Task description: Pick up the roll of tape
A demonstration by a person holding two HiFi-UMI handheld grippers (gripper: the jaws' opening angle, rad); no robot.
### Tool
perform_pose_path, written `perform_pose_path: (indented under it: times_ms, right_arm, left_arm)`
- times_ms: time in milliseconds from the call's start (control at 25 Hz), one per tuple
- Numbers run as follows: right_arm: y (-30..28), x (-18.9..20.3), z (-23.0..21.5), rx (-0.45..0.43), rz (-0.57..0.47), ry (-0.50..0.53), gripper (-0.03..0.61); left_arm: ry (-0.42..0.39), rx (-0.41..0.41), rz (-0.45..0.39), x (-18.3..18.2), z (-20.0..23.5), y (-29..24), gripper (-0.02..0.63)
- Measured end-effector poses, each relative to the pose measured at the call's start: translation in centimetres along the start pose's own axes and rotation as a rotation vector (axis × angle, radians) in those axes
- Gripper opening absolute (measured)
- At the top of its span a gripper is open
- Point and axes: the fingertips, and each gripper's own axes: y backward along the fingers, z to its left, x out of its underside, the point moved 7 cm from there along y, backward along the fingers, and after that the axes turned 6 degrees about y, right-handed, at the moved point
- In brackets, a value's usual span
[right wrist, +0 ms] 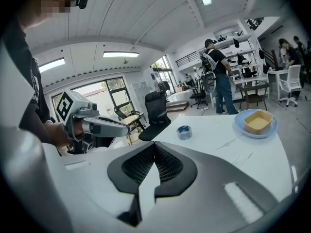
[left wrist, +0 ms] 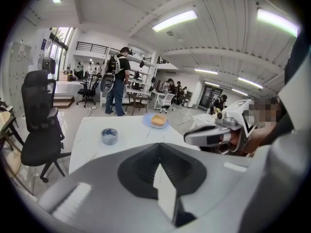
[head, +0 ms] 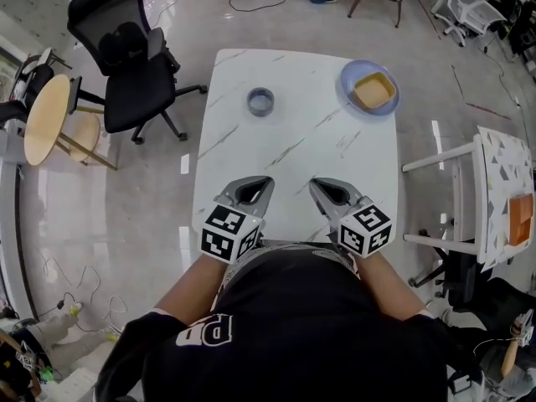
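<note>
Table: the white, marble-veined square table [head: 293,166] carries everything. Its near edge sits against the person's body, so both tools start there.
Chair: a black swivel office chair [head: 134,65] stands off the table's far-left corner, clear of the work.
Left gripper [head: 266,182]: held low over the near edge and aimed at the far side, jaws pressed together on nothing. This looks like a ready pose before any reach.
Right gripper [head: 316,184]: just beside it, jaws likewise together and empty.
Plate: a round pale-blue plate [head: 345,82] holding a yellow square block [head: 373,91] sits at the far-right corner, well apart from the tape.
Tape: the grey roll of tape [head: 260,101] lies flat on the far half, left of centre, well ahead of both grippers and untouched.
Hidden: the marker cubes cover the hands. What the block is cannot be told.
</note>
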Motion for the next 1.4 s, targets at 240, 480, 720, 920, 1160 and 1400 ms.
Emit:
perform_pose_path:
  times_ms: [240,480,720,920,1160,1400]
  right_arm:
    - [-0.1,-0.2,0.1,-0.006,-0.016,0.004,0.0]
    - [-0.1,-0.7,0.2,0.018,-0.022,0.067,0.003]
    - [-0.2,-0.8,0.5,0.017,-0.026,0.094,0.008]
    - [-0.2,-0.5,0.5,0.023,-0.024,0.099,0.035]
    - [-0.4,-0.5,0.7,0.02,-0.013,0.117,0.037]
    - [-1.1,-0.6,0.9,0.015,0.024,0.184,0.037]
  left_arm:
    - [-0.019,-0.008,0.006,-0.4,-0.1,0.3,0.055]
    - [-0.03,-0.006,0.014,-0.6,-0.3,0.2,0.055]
    - [-0.034,0.003,0.015,-0.7,-0.3,0.1,0.055]
    - [-0.03,0.003,0.013,-0.4,-0.1,0.1,0.055]
    - [-0.02,-0.003,0.014,-0.2,0.3,0.2,0.055]
    - [-0.005,-0.011,0.01,-0.1,0.6,0.3,0.055]
